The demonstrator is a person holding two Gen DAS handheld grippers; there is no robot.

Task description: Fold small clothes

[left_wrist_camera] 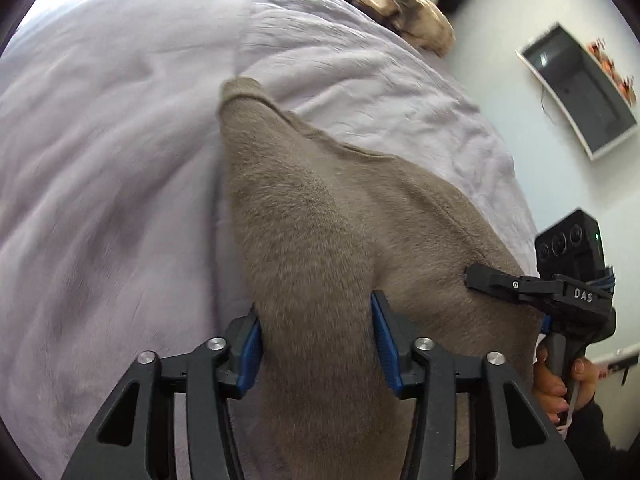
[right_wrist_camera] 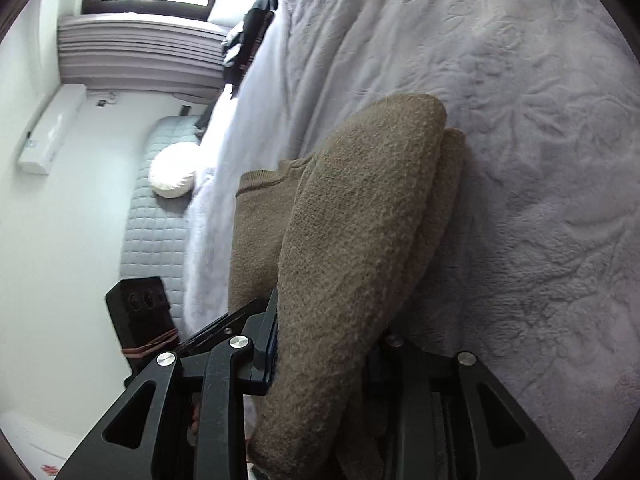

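The left gripper [left_wrist_camera: 316, 340] is seen with its blue-padded jaws standing on either side of a thick band of taupe-brown knitted woollen garment [left_wrist_camera: 320, 208]; the cloth fills the gap and appears to be clamped between the pads, though whether they press fully cannot be told for certain. In the right wrist view the right gripper [right_wrist_camera: 320, 344] is closed in the same way on a bunched, doubled fold of the same garment; its far jaw is hidden behind the wool. From the left wrist view the right gripper is also seen beside the left one, its black finger lying against the garment's edge, with a person's hand [left_wrist_camera: 556, 376] wrapped round its handle.

Outward from the jaws, the garment is stretched away across a pale lilac, embossed fleece bedspread [right_wrist_camera: 540, 160], its ribbed end [left_wrist_camera: 240, 88] lying farthest off on the bed; part of it is raised off the cover, part rests on it. A heap of tan and dark clothes [left_wrist_camera: 400, 4] is seen at the far edge of the bed, well apart.

The step in hand is judged to be the carrying of one gripped edge over the rest of the garment to make a fold. The next move would call for both grips to be kept level and together, the edge to be laid squarely onto the lower layer, and only then the jaws to be released, lest the thick knit slide or bunch.
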